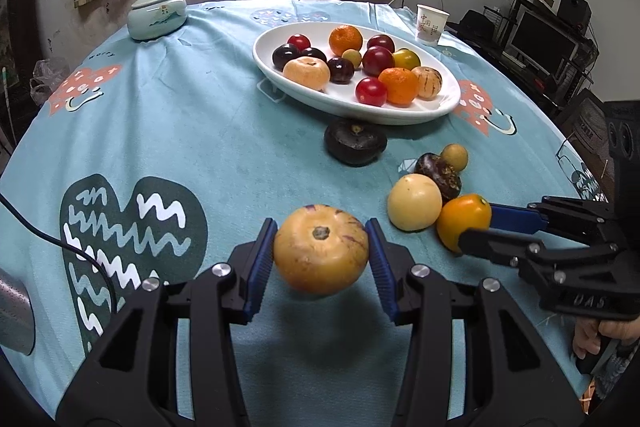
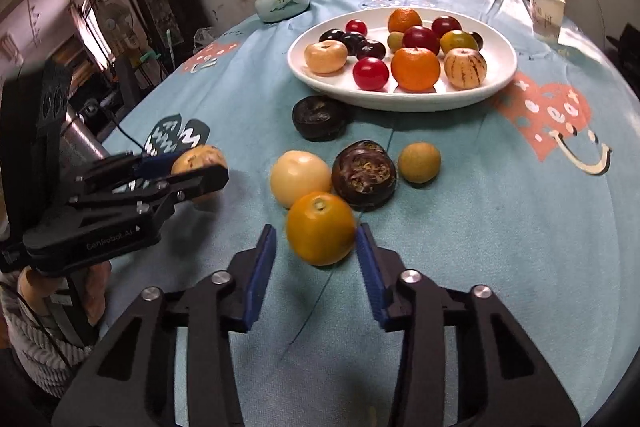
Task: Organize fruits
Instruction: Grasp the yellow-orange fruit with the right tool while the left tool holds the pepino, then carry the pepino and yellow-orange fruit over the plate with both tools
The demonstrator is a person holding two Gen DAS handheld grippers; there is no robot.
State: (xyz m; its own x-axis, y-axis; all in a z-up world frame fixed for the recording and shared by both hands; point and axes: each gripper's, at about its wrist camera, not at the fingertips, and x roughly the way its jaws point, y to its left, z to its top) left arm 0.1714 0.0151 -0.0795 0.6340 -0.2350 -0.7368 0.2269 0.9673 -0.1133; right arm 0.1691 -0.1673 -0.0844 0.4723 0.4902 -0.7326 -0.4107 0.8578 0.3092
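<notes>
Where the left tongs [image 1: 321, 223] are clamped, both blue pads press on one tan fruit [image 1: 320, 255] and hold it clear of the table [image 2: 500, 227]. At the right tongs [image 2: 316, 226], one orange fruit [image 2: 320, 235] sits between the pads. The right-hand pad is against it, but a sliver of cloth shows at the other pad, so we cannot tell whether the grip is made.

Just beyond the orange fruit we count four loose fruits on the table:
- one pale yellow fruit [image 2: 300, 179], touching the orange fruit;
- one dark fruit [image 2: 364, 173] beside it;
- one small tan fruit [image 2: 419, 163];
- one second dark fruit [image 2: 320, 119], next to the plate [image 2: 400, 103].

On the white plate we count fourteen fruits: four red, four dark, two orange, one tan, one striped, one yellow-green and one small yellowish.

At the far edge stand one lidded jar [image 2: 282, 3] and one paper cup [image 2: 546, 13].
</notes>
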